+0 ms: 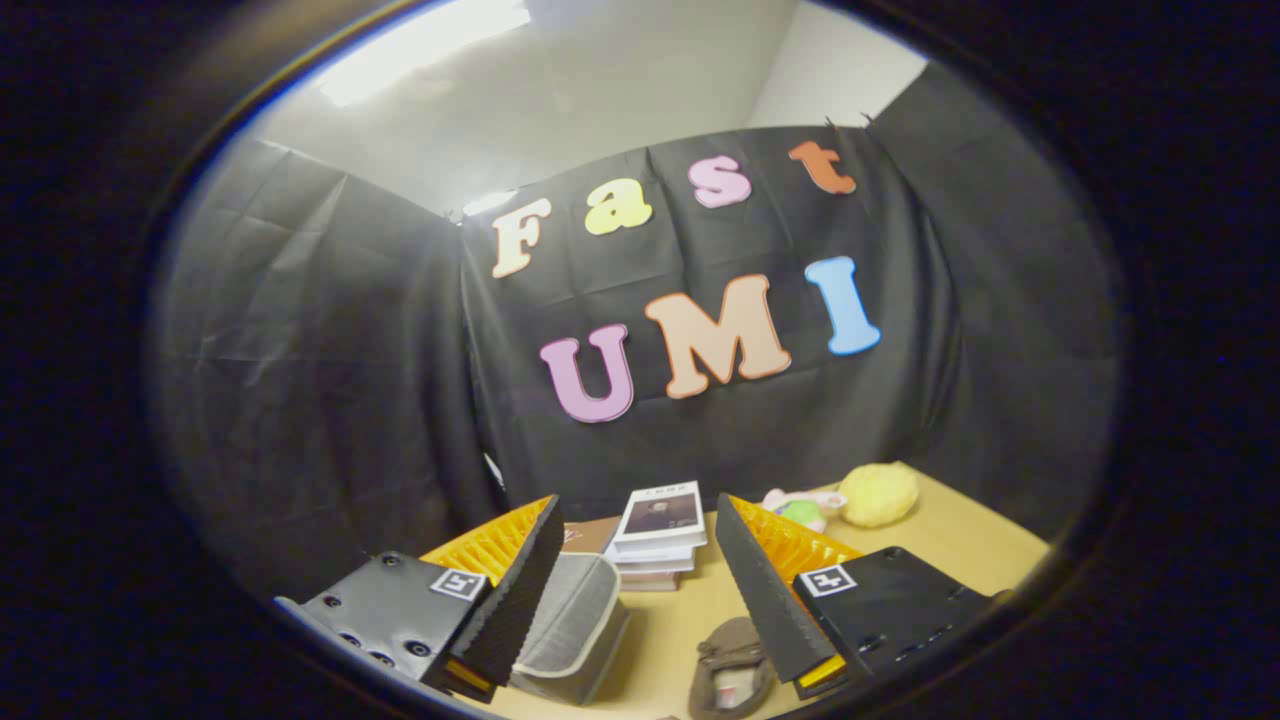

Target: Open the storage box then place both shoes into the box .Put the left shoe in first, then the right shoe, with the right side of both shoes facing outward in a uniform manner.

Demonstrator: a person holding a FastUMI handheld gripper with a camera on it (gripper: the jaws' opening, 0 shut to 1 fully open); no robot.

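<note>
The grey box (572,625) sits lid-down on the bench (960,545) just ahead of the left finger, one brown shoe (733,678) between the fingers, so the gripper (640,590), spread wide and empty, should dip toward the lid's near edge, clear of the books (657,535) beyond.

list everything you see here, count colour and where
storage box: 1, grey fabric with pale trim, on the table between the fingers, nearer the left one
shoe: 1, brown, on the table just inside the right finger
stack of books: 1 stack, white covers, beyond the fingers
yellow plush toy: 1, yellow, far side of the table
small toy: 1, pink and green, beside the yellow plush toy
table: 1, light wood
gripper: 1, black pads with orange backs, fingers open, holding nothing
</note>
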